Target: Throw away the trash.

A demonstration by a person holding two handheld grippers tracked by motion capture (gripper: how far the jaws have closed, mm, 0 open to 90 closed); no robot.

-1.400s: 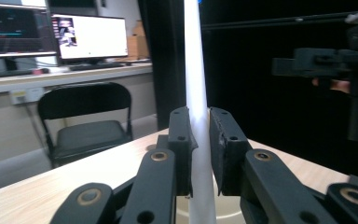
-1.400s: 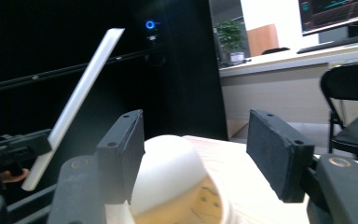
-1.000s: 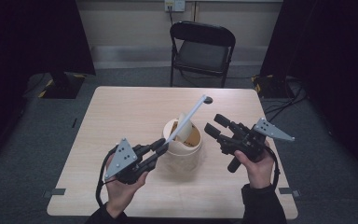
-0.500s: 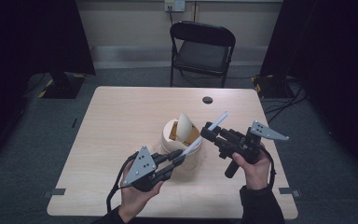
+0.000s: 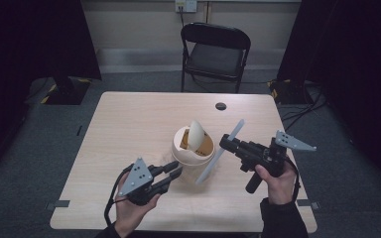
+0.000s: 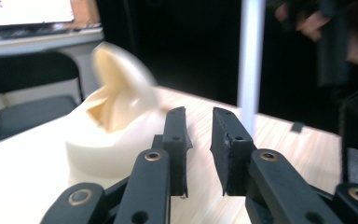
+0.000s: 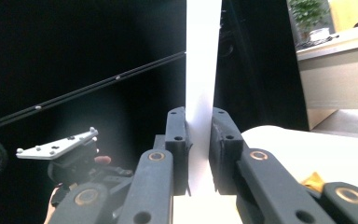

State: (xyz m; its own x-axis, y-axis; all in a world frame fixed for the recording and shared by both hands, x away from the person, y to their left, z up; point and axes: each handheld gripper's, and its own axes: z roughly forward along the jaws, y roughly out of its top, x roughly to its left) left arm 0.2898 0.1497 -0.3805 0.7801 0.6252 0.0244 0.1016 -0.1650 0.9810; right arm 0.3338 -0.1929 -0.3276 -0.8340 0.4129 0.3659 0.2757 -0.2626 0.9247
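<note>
A: Item one, the right gripper (image 5: 226,143). State?

B: Jaws clamped on a flat white strip (image 5: 220,152). They have just been closing, and the strip now sits pinched between the pads. In the right gripper view the right gripper (image 7: 199,122) grips it on both faces, with the strip (image 7: 202,56) running straight up past the jaw tips.

A: Position of the strip?

B: In the high view it slants from upper right to lower left, held near its middle. The lower end reaches down to the table (image 5: 129,124) just beside the tub. Whether that end touches the tabletop cannot be told.

A: Item two, the tub.

B: A round cream tub (image 5: 193,153) near the middle of the table, with a brown inside and a pale, curved piece (image 5: 196,133) standing up out of its opening. In the left gripper view the tub (image 6: 116,140) looks blurred, left of the jaws.

A: Item three, the left gripper.

B: The left gripper (image 5: 177,171) lies low by the near left side of the tub, pointing at it. In its own view the left gripper (image 6: 199,119) shows a narrow gap with nothing between the jaws; they have just parted a little. The strip (image 6: 251,60) stands farther off, behind the right jaw.

A: Other entries?

B: A black folding chair (image 5: 216,49) beyond the far edge of the table, and a dark round hole (image 5: 221,106) in the tabletop near that edge.
</note>
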